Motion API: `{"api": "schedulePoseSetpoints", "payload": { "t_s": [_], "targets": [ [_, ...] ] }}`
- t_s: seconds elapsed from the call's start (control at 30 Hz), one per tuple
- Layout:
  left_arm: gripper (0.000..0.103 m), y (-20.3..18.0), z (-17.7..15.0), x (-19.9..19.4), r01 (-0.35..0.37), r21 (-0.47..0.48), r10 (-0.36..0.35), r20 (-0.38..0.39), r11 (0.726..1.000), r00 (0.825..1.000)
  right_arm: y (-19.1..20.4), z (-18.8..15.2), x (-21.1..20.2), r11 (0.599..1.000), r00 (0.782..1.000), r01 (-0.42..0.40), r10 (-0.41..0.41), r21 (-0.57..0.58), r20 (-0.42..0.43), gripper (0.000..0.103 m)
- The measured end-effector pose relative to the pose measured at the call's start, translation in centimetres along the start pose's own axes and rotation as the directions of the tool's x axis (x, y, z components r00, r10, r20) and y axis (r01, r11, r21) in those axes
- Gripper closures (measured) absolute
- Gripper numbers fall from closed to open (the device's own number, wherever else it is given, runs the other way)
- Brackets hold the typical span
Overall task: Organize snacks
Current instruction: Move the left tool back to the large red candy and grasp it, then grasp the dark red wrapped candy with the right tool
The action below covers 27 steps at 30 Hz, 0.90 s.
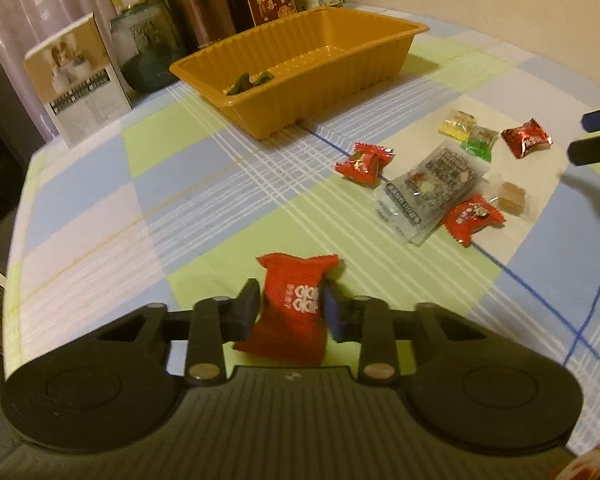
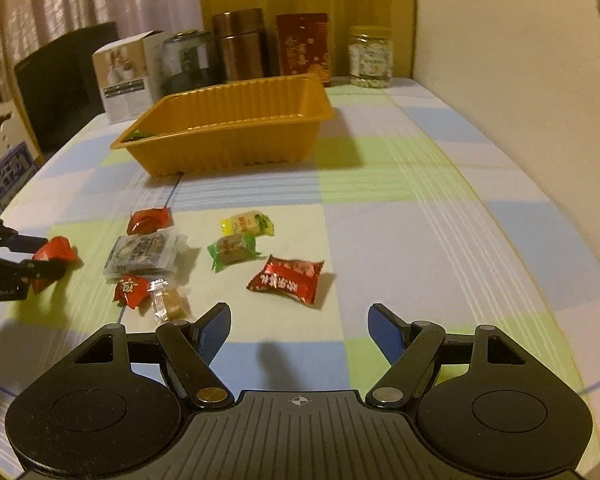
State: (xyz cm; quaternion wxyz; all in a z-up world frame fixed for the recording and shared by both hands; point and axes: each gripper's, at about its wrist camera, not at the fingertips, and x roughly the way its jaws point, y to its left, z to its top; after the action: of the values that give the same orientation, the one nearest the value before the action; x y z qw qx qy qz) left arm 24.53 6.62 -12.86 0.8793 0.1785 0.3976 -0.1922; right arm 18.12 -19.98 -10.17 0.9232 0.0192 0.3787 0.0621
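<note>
My left gripper (image 1: pixel 290 302) is shut on a red snack packet (image 1: pixel 292 304) just above the checked tablecloth; the right wrist view shows the same gripper (image 2: pixel 40 258) and packet (image 2: pixel 54 254) at its left edge. My right gripper (image 2: pixel 300 316) stands open with nothing between its fingers, close in front of a dark red foil packet (image 2: pixel 286 278). Loose snacks lie between the grippers: a grey packet (image 2: pixel 144 254), two red candies (image 2: pixel 148 220) (image 2: pixel 130 288), a brown candy (image 2: pixel 170 300), a yellow one (image 2: pixel 248 222) and a green one (image 2: pixel 232 250). Behind them stands an orange tray (image 2: pixel 228 152) holding one green piece (image 1: pixel 250 80).
Along the table's back edge stand a white box (image 2: pixel 126 76), a dark glass jar (image 2: pixel 186 62), a copper canister (image 2: pixel 242 46), a red tin (image 2: pixel 304 44) and a clear jar (image 2: pixel 370 58). A wall runs along the right side. A dark chair (image 2: pixel 64 80) is at the left.
</note>
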Motion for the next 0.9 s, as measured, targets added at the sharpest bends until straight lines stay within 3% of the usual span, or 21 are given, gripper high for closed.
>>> {"api": "schedulePoseSetpoints", "payload": {
  "t_s": [0.23, 0.4, 0.5, 0.63, 0.77, 0.9],
  "targets": [
    [0.08, 0.1, -0.4, -1.8, 0.021, -0.189, -0.017, 0.024, 0.982, 1.0, 0.5, 1.5, 1.5, 0.977, 0.997, -0.073, 0.07, -0.201, -0.019, 0.027],
    [0.08, -1.8, -0.6, -3.4, 0.036, -0.232, -0.025, 0.048, 0.972, 0.999, 1.0, 2.2, 3.8, 0.914, 0.994, -0.088, 0.054, -0.396, -0.096, 0.028],
    [0.08, -3.0, -0.8, -4.1, 0.061, -0.234, -0.05, 0.054, 0.97, 0.997, 0.5, 2.3, 5.0, 0.88, 0.988, -0.14, 0.096, -0.454, -0.119, 0.028],
    [0.08, -3.9, -0.9, -5.1, 0.078, -0.238, -0.063, 0.068, 0.968, 0.996, -0.5, 2.6, 6.5, 0.868, 0.978, -0.201, 0.155, -0.453, -0.137, 0.042],
    [0.08, -4.4, -1.0, -5.9, 0.088, -0.258, -0.07, 0.081, 0.962, 0.994, -1.2, 3.1, 7.1, 0.87, 0.968, -0.25, 0.212, -0.425, -0.134, 0.044],
    [0.08, -4.6, -1.2, -6.5, 0.099, -0.288, -0.079, 0.082, 0.953, 0.994, -0.9, 3.5, 6.9, 0.881, 0.957, -0.283, 0.232, -0.379, -0.174, 0.071]
  ]
}}
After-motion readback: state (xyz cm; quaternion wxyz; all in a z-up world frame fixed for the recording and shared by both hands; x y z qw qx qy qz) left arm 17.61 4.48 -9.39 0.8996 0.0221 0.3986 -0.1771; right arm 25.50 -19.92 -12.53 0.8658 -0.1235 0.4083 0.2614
